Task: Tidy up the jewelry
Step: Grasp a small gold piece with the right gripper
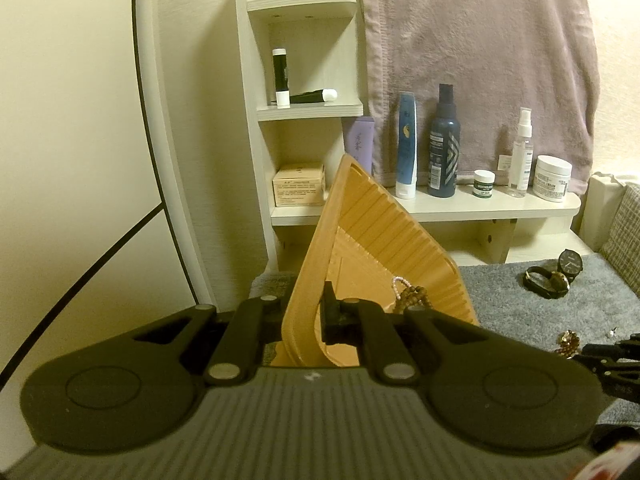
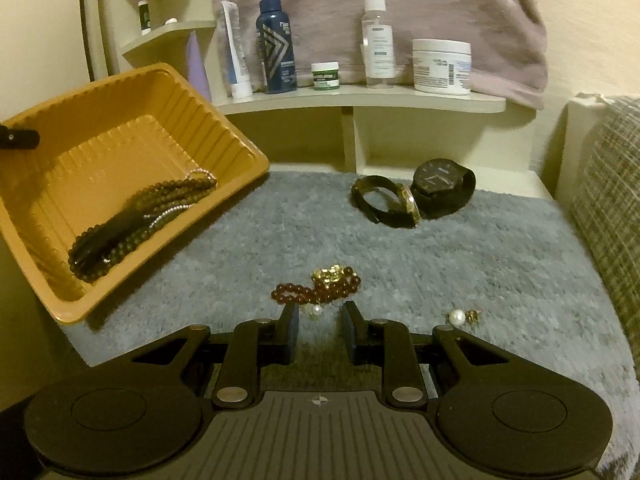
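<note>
Clamping the tilted tray [image 1: 360,240] by its rim, the left gripper [image 1: 305,320] keeps beads [image 1: 412,296] inside, while in the right view the right gripper [image 2: 319,332] stands narrowly parted over the mat [image 2: 480,264], empty, a pearl [image 2: 316,309] just ahead, a bracelet [image 2: 316,292] beyond, watches [image 2: 412,196] farther.

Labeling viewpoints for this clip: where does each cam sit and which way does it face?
Left wrist: on the left tool, facing the shelf and wall; its own fingers clamp the tilted tray by the rim; the right tool's tip shows at the right edge.
Right wrist: on the right tool, angled down at the mat; its own open fingers flank a pearl earring, just short of the red bracelet.
Shared: tray, beads in it, bracelet, watches, shelf bottles, towel.
</note>
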Demonstrator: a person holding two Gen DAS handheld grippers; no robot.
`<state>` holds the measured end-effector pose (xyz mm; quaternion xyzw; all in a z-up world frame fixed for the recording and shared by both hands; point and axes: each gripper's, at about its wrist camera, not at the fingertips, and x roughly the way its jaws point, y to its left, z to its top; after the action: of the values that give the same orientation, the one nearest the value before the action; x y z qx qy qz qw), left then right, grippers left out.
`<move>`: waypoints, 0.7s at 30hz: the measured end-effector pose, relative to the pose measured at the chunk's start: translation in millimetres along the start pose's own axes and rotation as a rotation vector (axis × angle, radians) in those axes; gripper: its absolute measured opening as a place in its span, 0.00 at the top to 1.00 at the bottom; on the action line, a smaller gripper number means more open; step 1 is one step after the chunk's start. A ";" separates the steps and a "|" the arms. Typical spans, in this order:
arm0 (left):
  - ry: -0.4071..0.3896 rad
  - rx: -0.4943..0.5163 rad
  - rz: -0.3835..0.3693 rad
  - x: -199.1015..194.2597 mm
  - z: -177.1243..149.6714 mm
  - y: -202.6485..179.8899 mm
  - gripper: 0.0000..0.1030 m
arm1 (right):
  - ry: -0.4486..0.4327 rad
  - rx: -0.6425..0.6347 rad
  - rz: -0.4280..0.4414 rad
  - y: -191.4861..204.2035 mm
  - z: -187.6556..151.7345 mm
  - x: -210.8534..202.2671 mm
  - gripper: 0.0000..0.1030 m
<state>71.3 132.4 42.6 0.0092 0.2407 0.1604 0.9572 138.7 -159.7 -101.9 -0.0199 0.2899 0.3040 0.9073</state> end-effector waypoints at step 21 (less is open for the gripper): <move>0.000 -0.002 -0.001 0.3 0.4 -0.3 0.92 | -0.050 -0.115 0.002 22.0 8.7 -12.2 0.92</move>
<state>71.8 132.3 42.9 0.0083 0.2406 0.1600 0.9573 122.9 -146.5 -85.1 -0.0639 0.2492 0.3213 0.9114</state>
